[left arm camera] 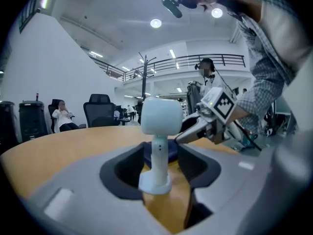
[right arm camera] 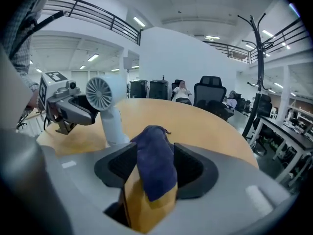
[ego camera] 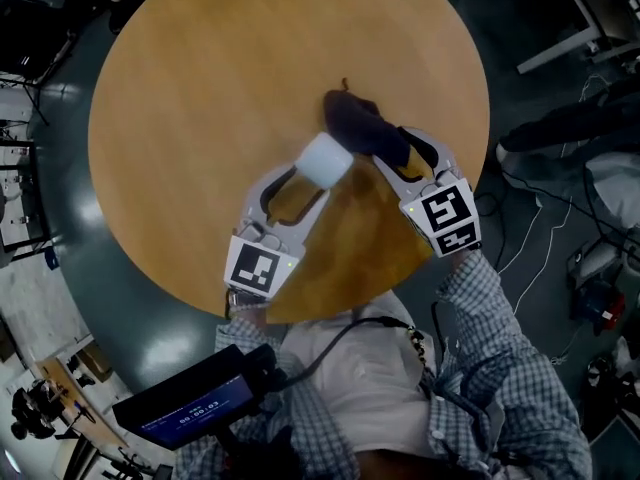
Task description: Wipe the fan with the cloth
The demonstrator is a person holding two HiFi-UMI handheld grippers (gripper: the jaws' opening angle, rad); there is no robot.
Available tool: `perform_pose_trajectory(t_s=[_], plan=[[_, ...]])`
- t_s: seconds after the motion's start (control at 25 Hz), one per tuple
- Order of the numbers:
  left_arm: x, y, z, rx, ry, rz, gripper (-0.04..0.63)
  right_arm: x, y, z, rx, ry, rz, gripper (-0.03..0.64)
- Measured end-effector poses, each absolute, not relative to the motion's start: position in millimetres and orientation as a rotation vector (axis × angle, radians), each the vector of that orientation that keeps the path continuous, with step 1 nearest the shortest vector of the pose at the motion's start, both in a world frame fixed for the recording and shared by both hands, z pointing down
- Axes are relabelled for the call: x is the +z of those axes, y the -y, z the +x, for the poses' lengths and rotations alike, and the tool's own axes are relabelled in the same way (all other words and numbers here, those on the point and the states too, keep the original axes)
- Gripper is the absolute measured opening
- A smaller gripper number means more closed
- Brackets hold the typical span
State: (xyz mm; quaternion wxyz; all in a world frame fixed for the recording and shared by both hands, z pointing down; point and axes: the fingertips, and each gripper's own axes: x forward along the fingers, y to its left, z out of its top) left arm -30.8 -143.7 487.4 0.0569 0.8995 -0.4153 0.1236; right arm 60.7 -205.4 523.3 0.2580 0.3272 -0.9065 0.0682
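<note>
White fan [ego camera: 325,160] (stem hidden overhead) stands between wide left fingers [left arm camera: 120,173], cloth [right arm camera: 155,160] between wide right fingers [right arm camera: 193,170].

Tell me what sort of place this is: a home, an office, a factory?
Most likely a big open-plan office or lab hall. Swivel office chairs stand beyond the round wooden table, a railed upper gallery runs along the white wall, and strip lights line the high ceiling.
</note>
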Motion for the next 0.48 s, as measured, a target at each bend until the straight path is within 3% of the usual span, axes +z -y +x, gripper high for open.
perform_pose_trajectory(t_s=[0.2, 0.36, 0.48], plan=[[499.0, 150.7, -18.1, 0.391, 1.235, 2.76, 0.218, 546.7, 225.8, 48.1, 0.182, 2.438, 0.856, 0.25], [500.4, 159.6, -17.6, 0.343, 1.255, 2.774, 0.21, 560.9, 233.4, 38.8, 0.169, 2.416, 0.858, 0.186], [495.1, 166.2, -18.5, 0.324, 1.279, 2.801, 0.145, 561.0, 237.3, 38.5, 0.176, 2.427, 0.865, 0.125]])
